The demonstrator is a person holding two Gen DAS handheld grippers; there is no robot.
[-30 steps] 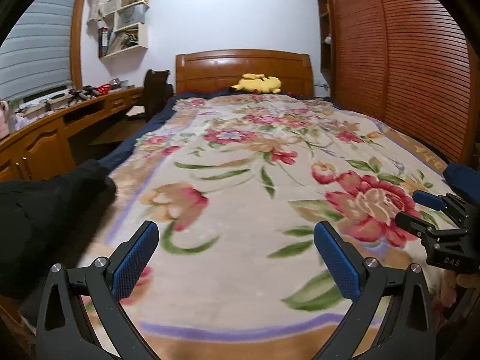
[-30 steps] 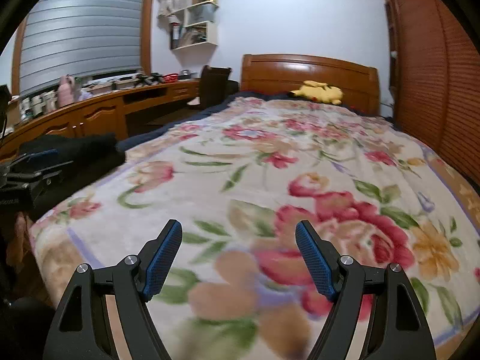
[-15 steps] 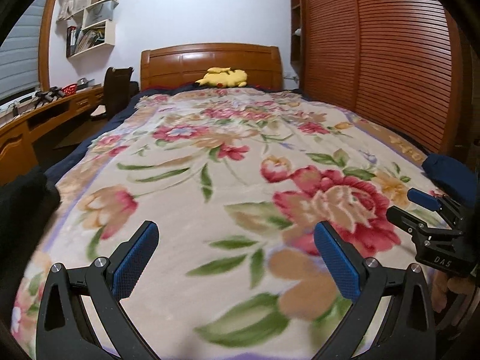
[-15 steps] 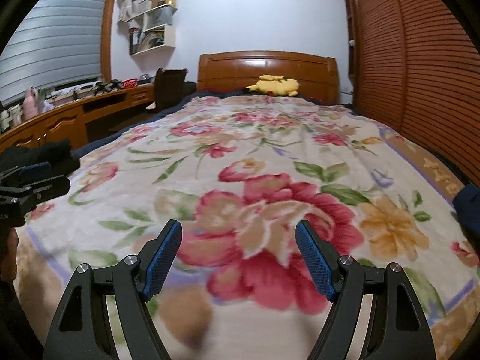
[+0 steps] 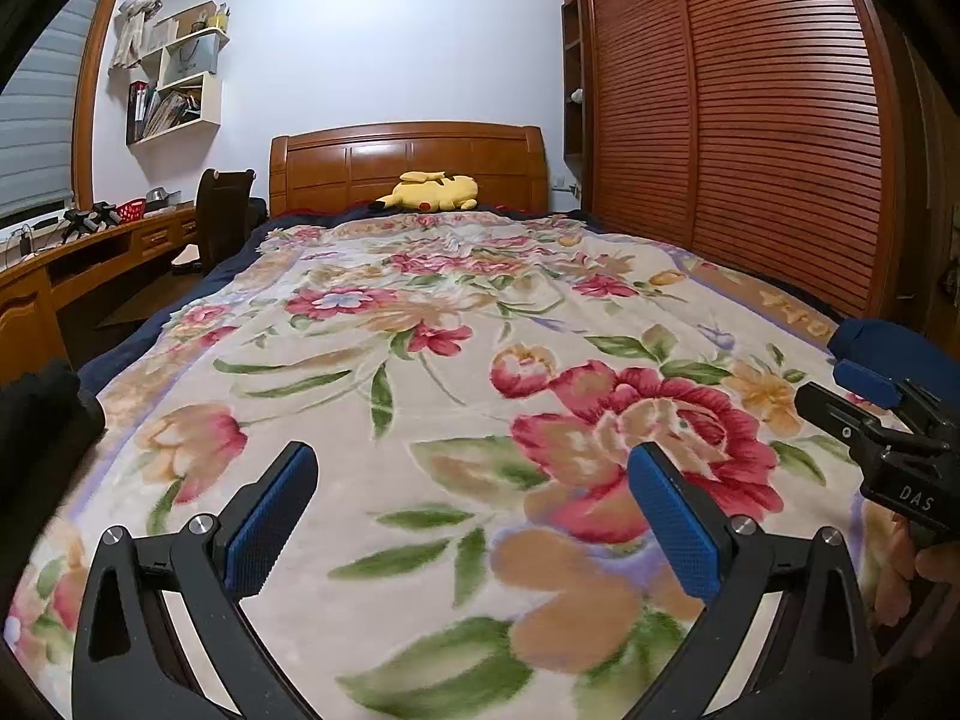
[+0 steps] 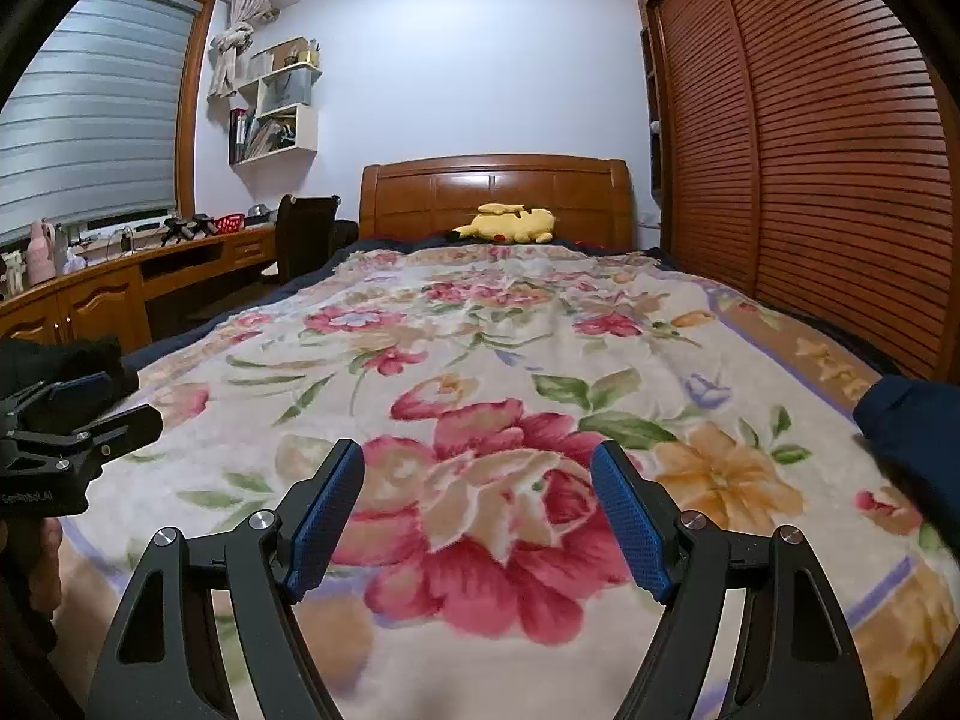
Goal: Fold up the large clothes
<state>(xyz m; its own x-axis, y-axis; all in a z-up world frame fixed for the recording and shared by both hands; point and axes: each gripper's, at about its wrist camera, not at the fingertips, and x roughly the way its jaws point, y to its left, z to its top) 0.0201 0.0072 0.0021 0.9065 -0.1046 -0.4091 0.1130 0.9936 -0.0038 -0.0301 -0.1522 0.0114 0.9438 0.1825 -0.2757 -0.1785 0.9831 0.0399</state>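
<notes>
Both my tongs — left (image 5: 471, 519), right (image 6: 477, 519) — gape empty; dark garment (image 6: 912, 426) looks soft, floppy — I'd pinch its edge.

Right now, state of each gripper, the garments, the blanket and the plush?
left gripper: open, empty, above the blanket.
right gripper: open, empty, above the blanket.
floral fleece blanket: spread flat over the bed.
black garment: bunched at the bed's left edge, not gripped.
dark navy garment: heaped at the right edge, not gripped.
yellow plush toy: lying by the wooden headboard.
</notes>
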